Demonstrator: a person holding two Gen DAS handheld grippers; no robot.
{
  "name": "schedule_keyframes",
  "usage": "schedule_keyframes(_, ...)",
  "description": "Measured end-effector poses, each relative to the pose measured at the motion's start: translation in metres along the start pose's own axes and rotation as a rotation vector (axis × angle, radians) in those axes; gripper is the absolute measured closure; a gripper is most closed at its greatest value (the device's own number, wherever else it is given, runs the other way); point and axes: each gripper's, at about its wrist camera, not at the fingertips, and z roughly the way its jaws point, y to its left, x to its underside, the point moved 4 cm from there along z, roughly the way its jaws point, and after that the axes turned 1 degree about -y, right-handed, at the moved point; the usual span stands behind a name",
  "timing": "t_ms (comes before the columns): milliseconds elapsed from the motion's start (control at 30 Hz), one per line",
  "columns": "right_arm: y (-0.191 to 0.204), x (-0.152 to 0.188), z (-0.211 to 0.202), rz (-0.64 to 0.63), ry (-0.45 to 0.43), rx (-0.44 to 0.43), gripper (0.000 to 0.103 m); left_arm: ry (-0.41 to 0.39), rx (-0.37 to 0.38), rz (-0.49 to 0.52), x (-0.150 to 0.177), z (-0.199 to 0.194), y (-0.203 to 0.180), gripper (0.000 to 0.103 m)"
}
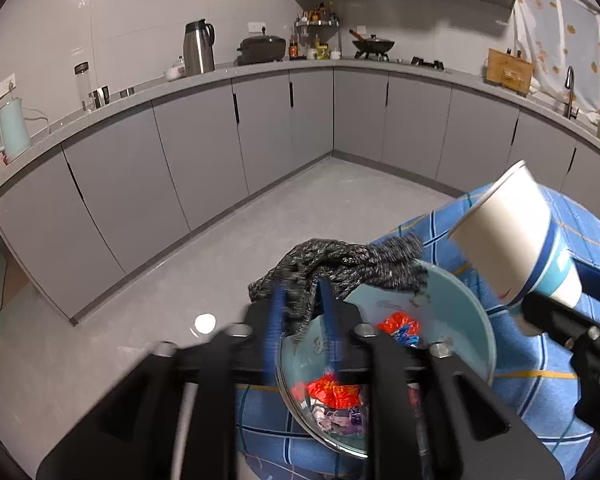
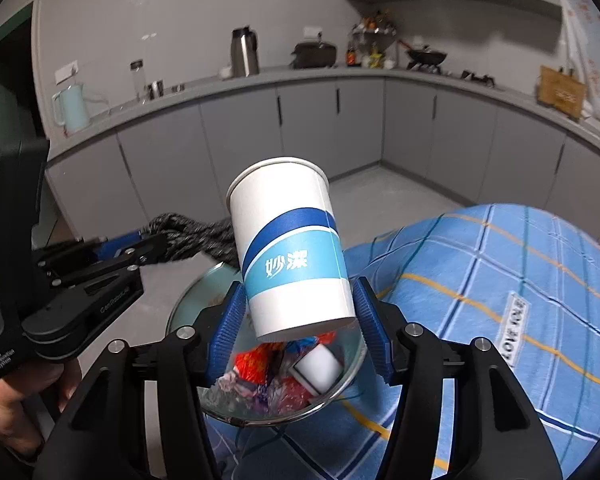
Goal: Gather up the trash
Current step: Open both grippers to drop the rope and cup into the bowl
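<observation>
Right gripper: I see my right gripper (image 2: 300,320) clamped on the paper cup (image 2: 290,248); both blue pads press its lower sides.
Paper cup: white with a dark blue stripe and a light blue band with white characters; it leans, mouth up and away from the camera, base just over the glass bowl (image 2: 340,384).
Left gripper: my left gripper (image 1: 302,312) has its jaws parted a little, and the dark speckled knit cloth (image 1: 340,268) sits between and ahead of the blue fingers (image 1: 275,320). The blur keeps me from telling whether the pads press on it.
Knit cloth: draped over the far rim of the bowl, one end trailing toward the floor (image 1: 220,240) side.
Glass bowl: on the blue checked tablecloth (image 2: 480,280), at the near-left edge of the surface; it holds red and purple crumpled wrappers (image 2: 260,376) and a small white cylinder (image 2: 318,368).
Hand: a hand (image 2: 16,396) grips the left gripper's handle at the lower left of the right wrist view.
Background: grey kitchen cabinets (image 1: 204,152) run along the walls behind.
</observation>
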Motion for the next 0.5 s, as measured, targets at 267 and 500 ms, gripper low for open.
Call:
schedule_keyframes(267, -0.013, 0.014, 0.001, 0.042, 0.018, 0.014, 0.037, 0.010, -0.002, 0.000, 0.006, 0.004, 0.002, 0.046)
schedule_keyframes(500, -0.020, 0.019, -0.045, 0.098, -0.054, 0.041, 0.036, -0.060, -0.005, -0.017, 0.007, -0.041, 0.006, 0.030)
